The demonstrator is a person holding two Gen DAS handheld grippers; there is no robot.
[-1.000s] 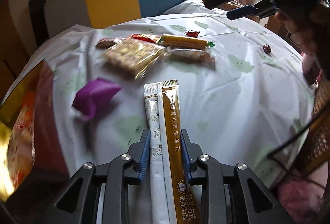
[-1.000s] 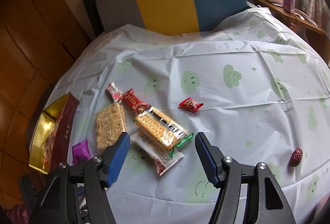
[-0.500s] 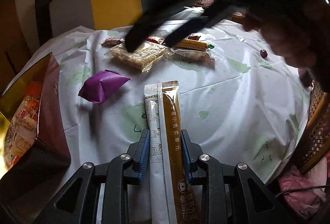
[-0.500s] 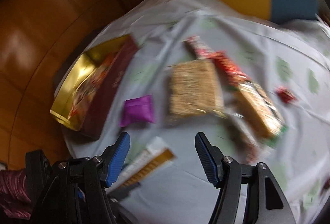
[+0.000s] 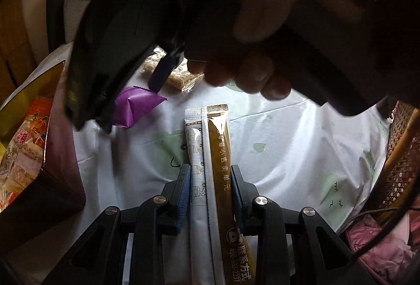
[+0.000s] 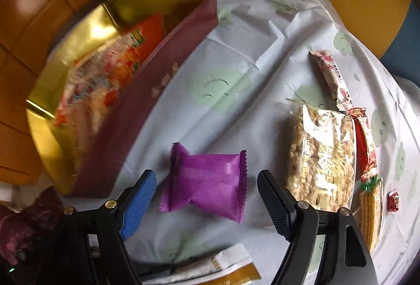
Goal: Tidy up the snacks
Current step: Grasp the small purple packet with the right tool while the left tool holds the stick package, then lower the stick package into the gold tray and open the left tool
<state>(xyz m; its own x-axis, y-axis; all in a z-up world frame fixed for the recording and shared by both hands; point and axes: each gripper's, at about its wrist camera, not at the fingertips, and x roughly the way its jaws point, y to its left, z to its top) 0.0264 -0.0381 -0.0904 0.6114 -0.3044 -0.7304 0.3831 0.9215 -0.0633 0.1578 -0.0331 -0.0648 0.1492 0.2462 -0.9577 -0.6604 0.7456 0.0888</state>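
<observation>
Left gripper point(image 5: 208, 188): clenched on long gold-and-white stick sachet point(image 5: 210, 167), held over cloth.
Right gripper point(image 6: 204, 202): released, jaws wide, straddling crinkled purple foil snack packet point(image 6: 207, 180) lying flat on cloud-print white tablecloth point(image 6: 236, 54).
Advice: lower squarely, pinch packet's puffed middle, avoid snagging cloth.
Farther left: open gold-lined maroon box point(image 6: 168, 54), likely destination.
</observation>
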